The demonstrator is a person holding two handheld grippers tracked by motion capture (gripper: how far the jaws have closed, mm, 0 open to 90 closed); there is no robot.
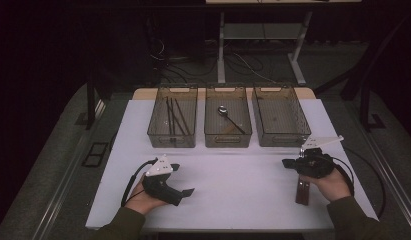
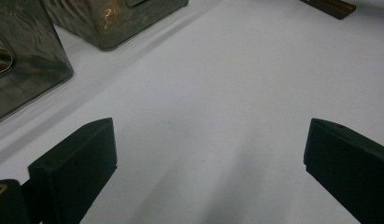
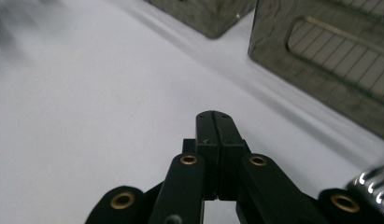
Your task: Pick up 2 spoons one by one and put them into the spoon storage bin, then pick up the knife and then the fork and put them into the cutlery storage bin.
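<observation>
My left gripper [image 1: 183, 178] rests in the person's left hand near the table's front left, jaws wide open over bare white tabletop [image 2: 210, 149]. At the front right, my right gripper [image 1: 286, 162] points left with its jaws pressed together and nothing between them [image 3: 214, 116]. A dark brown flat piece [image 1: 301, 193] lies on the table just under the right hand; it also shows far off as a brown piece [image 2: 330, 6] in the left gripper view.
Three smoky see-through bins stand in a row at the back of the white table [image 1: 233, 175]. The left bin [image 1: 172, 141] holds dark sticks, the middle bin [image 1: 228, 141] a spoon [image 1: 224, 111], and the right bin [image 1: 283, 141] looks bare.
</observation>
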